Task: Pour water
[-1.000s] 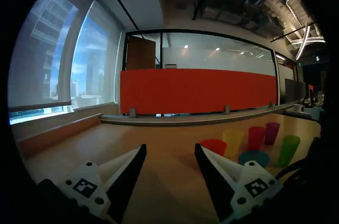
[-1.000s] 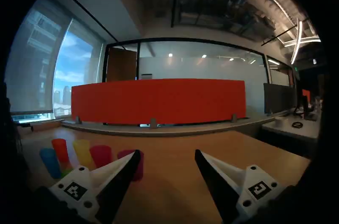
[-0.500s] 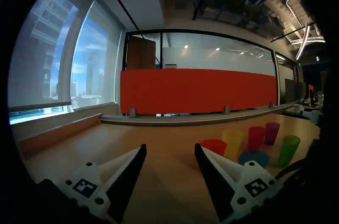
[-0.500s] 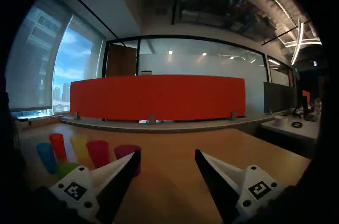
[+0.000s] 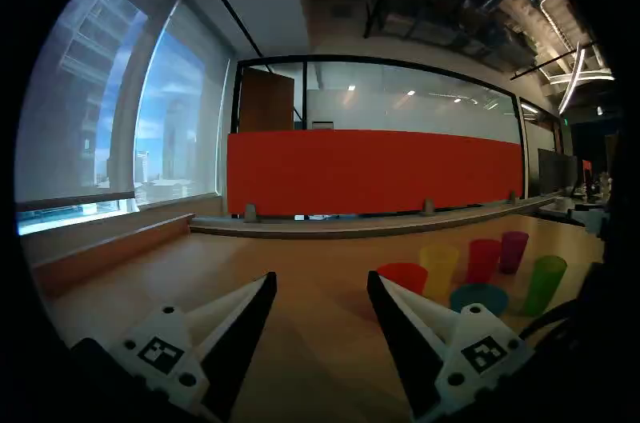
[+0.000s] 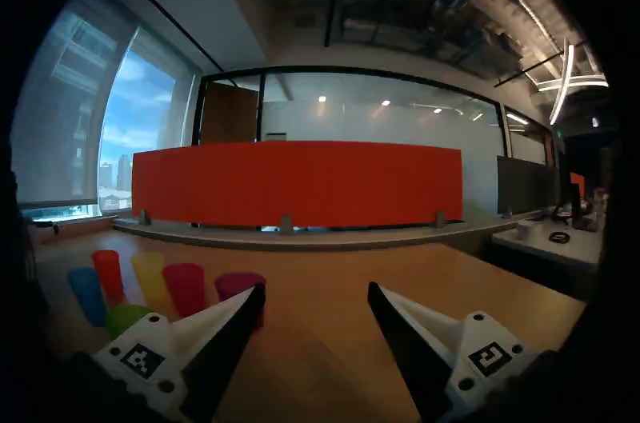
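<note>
Rightward beyond left tool [image 5: 320, 277], coloured cups [image 5: 441, 267].

On the one worktop [image 5: 320, 251] stand one orange cup [image 5: 402, 273], one yellow cup [image 5: 440, 267], one red cup [image 5: 483, 257], one magenta cup [image 5: 514, 250], one green cup [image 5: 546, 282] and one blue cup [image 5: 478, 297]: six in all. The left hand-held gripper [image 5: 320, 295] and the right hand-held gripper [image 6: 316, 303] make two, each with two fingers [image 5: 240, 319]. One red divider panel [image 5: 372, 171] rests on three grey feet [image 5: 250, 212].
</note>
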A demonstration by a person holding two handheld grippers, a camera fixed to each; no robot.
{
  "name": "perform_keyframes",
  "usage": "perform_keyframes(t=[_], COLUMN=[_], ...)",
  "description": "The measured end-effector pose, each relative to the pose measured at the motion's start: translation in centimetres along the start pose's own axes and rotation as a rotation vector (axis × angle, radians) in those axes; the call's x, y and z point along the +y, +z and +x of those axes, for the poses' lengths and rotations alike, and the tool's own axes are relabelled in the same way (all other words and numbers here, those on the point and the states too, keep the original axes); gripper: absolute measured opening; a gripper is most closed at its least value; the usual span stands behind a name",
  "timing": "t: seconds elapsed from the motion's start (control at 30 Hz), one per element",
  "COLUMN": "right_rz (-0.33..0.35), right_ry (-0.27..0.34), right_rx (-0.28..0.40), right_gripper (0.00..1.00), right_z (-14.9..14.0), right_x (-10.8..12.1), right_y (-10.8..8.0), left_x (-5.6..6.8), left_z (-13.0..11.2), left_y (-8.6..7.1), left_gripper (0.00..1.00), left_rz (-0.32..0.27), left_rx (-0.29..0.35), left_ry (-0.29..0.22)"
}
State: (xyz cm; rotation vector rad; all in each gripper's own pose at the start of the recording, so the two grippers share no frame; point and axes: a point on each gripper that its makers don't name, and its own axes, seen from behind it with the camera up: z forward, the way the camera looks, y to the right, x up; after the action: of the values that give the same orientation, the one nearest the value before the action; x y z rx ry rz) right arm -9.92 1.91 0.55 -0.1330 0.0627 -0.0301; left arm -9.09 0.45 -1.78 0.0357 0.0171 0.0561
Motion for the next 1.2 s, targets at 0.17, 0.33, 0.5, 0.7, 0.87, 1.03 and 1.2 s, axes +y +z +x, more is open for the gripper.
perform_keyframes(t=[0.17,0.33,0.5,0.7,0.87,1.03,1.2], right_rz=[-0.001,-0.001,-0.001,-0.001,-0.001,-0.001,-0.001], right_ry=[0.000,0.000,0.001,0.000,0.000,0.000,0.000], right_rx=[-0.001,-0.002,-0.002,-0.002,-0.002,-0.002,-0.002], right_gripper=[0.99,0.99,0.99,0.99,0.99,0.99,0.99], right_z=[-0.05,-0.04,0.10,0.14,0.13,0.13,0.11], right_x=[-0.01,-0.05,-0.06,-0.06,-0.04,-0.06,-0.07], right_y=[0.12,0.19,0.16,0.17,0.16,0.12,0.09], left_x=[-0.03,0.00,0.06,0.11,0.17,0.11,0.13], left_z=[0.05,0.06,0.05,0.08,0.06,0.05,0.02], left_y=[0.02,0.08,0.15,0.11,0.11,0.15,0.20], left_gripper=[0.84,0.84,0.84,0.83,0.84,0.83,0.84], left_rz=[0.000,0.000,0.000,0.000,0.000,0.000,0.000], left_rx=[0.000,0.000,0.000,0.000,0.000,0.000,0.000], left_ry=[0.001,0.000,0.001,0.001,-0.001,0.000,0.000])
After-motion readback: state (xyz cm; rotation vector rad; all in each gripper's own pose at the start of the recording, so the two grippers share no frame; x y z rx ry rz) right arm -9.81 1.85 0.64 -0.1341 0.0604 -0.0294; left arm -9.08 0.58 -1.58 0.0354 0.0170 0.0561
